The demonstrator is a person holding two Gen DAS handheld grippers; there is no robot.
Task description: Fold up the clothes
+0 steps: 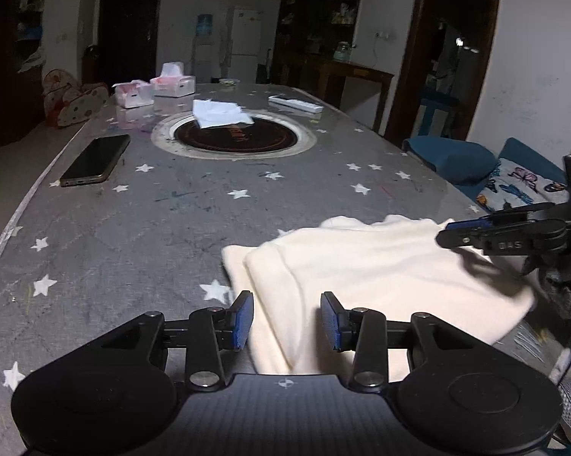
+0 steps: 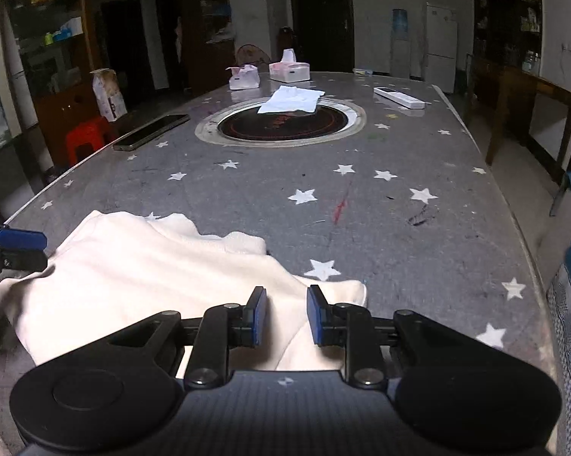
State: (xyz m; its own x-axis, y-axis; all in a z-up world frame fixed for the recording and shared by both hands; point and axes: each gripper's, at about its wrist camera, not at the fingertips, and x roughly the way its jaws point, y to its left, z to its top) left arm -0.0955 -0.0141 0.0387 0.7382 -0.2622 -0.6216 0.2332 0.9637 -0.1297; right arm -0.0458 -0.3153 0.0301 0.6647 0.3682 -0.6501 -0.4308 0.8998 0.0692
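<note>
A cream garment (image 1: 361, 266) lies folded over on the near part of the grey star-patterned table (image 1: 133, 228). My left gripper (image 1: 287, 319) is open over the garment's near left edge. The cloth shows in the gap between its blue pads (image 1: 243, 319), which do not press on it. My right gripper (image 2: 287, 315) is open by a narrower gap above the garment's (image 2: 152, 273) near right corner, nothing pinched. Each gripper shows in the other's view: the right gripper (image 1: 449, 233) hovers over the cloth's far right, and the left gripper (image 2: 42, 249) shows at the left edge.
A phone (image 1: 95, 159) lies at the left. Two tissue boxes (image 1: 171, 83), a white sheet (image 1: 221, 114) on a round inset burner (image 1: 236, 136) and a white remote (image 1: 295, 104) are farther back. Blue cushioned seating (image 1: 452, 159) stands past the table's right edge.
</note>
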